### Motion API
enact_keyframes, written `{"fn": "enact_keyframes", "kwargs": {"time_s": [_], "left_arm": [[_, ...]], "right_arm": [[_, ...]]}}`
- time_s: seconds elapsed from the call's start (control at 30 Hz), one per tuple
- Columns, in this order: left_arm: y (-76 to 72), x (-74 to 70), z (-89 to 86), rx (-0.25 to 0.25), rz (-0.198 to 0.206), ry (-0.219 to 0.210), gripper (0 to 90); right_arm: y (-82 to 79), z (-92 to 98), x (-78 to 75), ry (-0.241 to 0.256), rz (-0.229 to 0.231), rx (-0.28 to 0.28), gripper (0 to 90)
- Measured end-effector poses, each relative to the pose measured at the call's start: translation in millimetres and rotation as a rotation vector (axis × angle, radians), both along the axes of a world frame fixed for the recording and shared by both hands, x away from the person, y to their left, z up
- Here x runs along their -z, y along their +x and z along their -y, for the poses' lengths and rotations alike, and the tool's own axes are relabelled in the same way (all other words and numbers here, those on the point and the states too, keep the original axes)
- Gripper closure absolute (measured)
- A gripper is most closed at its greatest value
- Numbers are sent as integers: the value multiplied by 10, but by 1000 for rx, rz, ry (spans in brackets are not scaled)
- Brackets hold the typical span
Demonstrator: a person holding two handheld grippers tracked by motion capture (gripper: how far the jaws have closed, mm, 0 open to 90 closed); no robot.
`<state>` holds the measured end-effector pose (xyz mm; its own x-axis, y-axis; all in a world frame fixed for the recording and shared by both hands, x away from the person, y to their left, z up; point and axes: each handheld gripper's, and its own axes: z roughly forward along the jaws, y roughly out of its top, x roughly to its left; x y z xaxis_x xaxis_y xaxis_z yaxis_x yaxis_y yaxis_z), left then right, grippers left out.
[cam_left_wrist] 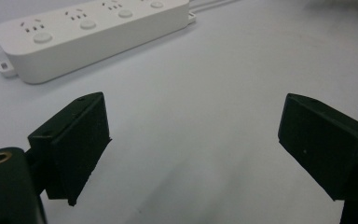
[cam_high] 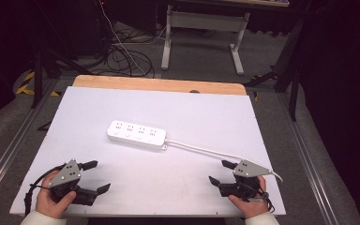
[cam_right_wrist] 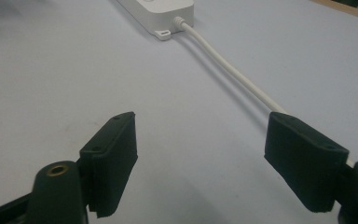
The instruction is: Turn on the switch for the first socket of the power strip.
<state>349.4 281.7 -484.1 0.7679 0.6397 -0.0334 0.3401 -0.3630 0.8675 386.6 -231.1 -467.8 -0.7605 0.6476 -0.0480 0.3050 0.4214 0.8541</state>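
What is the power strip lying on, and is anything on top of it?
The power strip lies flat on the white table top. Its outlets and buttons carry no plugs. Its white cord trails toward the right gripper. The underside is hidden.

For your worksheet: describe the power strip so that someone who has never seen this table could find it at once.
On the white table, look near the middle, beyond both claws. The power strip is a long white bar bearing four socket groups, with a white cable trailing toward the right claw.
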Motion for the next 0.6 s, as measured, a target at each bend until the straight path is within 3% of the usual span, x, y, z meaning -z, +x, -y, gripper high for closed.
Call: {"fn": "enact_keyframes", "kwargs": {"time_s": [0.1,0.2,0.4,0.6], "left_arm": [[-4,-10,5,-12,9,-18,100],[5,-31,22,-24,36,8,100],[-12,-60,29,-45,51,16,100],[-7,-69,11,-48,39,-19,100]], "right_arm": [[0,-1,0,0,2,0,258],[-2,0,-4,-2,4,-2,258],[-6,-6,-6,-3,6,-2,258],[-3,-11,-2,-3,5,0,258]]}}
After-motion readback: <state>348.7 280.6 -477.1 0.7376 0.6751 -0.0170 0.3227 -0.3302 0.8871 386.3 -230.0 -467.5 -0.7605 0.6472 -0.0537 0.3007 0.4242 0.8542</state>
